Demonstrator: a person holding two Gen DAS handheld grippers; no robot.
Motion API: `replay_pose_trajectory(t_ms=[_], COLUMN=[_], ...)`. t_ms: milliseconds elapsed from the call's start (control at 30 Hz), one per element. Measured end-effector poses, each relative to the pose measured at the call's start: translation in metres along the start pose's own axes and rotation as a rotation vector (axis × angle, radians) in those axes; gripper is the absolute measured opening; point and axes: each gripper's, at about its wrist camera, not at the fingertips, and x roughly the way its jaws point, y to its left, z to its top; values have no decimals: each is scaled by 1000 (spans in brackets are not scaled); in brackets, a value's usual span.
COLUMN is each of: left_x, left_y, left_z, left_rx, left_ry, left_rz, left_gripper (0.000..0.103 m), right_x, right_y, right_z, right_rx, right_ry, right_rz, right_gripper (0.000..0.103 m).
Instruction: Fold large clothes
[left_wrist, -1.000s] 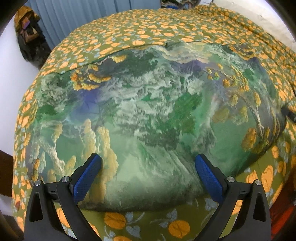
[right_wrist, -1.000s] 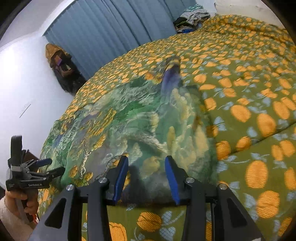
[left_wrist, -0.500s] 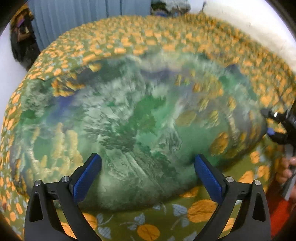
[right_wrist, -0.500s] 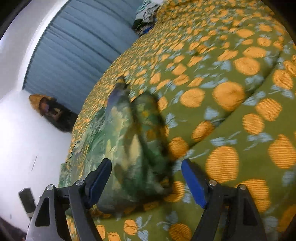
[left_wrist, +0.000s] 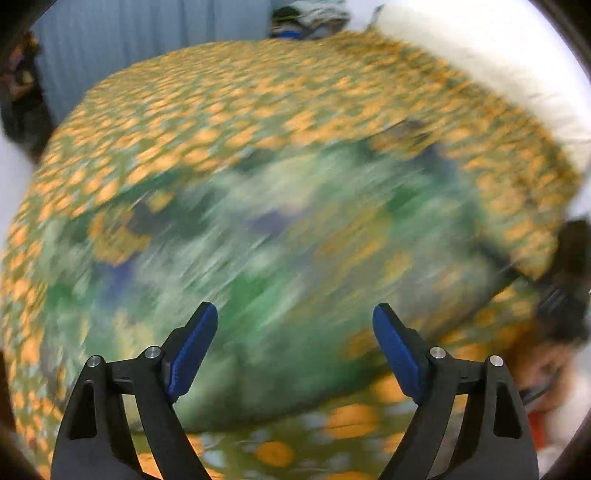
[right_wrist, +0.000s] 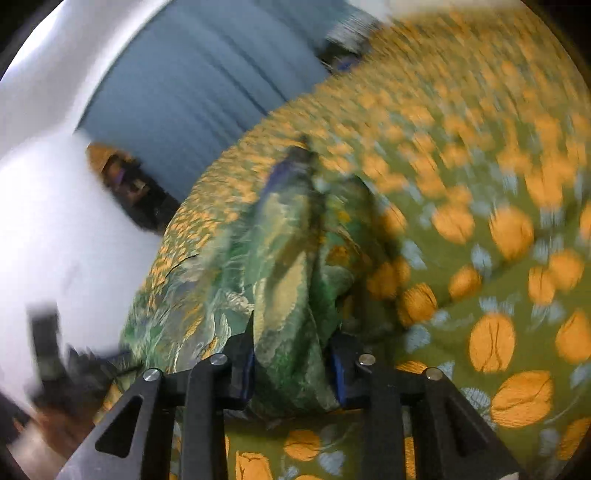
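The right gripper had its jaws clamped on a bunched fold of the green patterned garment, the cloth rising thick between the blue pads. The left gripper had its jaws wide apart and gripped nothing, poised above the near part of the garment, which lay spread over the bed near its front edge. The bed's orange-flowered cover stretched beyond it toward the far edge, bare of other clothes except a small pile at the far end. Both views were blurred. The folding looked only partly done: one side gathered and gripped, most of the cloth apparently one broad layer, with no neat stack visible.
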Motion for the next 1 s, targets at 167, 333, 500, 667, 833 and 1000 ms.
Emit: replay_pose_trajectory(t_ms=[167,333,500,667,833,1000], left_x=[1,4,27,3,-48,-58], left_y=[-49,-78,-73,-25,57,128], left_z=[57,71,46,46,46,29], left_rx=[75,215,320,193,123,53], left_ry=[98,133,202,180,105,65], left_rz=[-193,-64,272,108,44,-19], left_gripper=[93,95,40,28,30,33], right_x=[-17,-21,-30,-37,-55,7], right_y=[67,137,197,188,165,185], right_z=[-2,-22,-71,-68,-35,-8], right_rx=[-256,-520,-807,-745,-498,-501], right_ry=[-94,-130,-177,-143,-140,18], right_rz=[-18,8,47,136,291,179], right_gripper=[31,31,30,51,67,27])
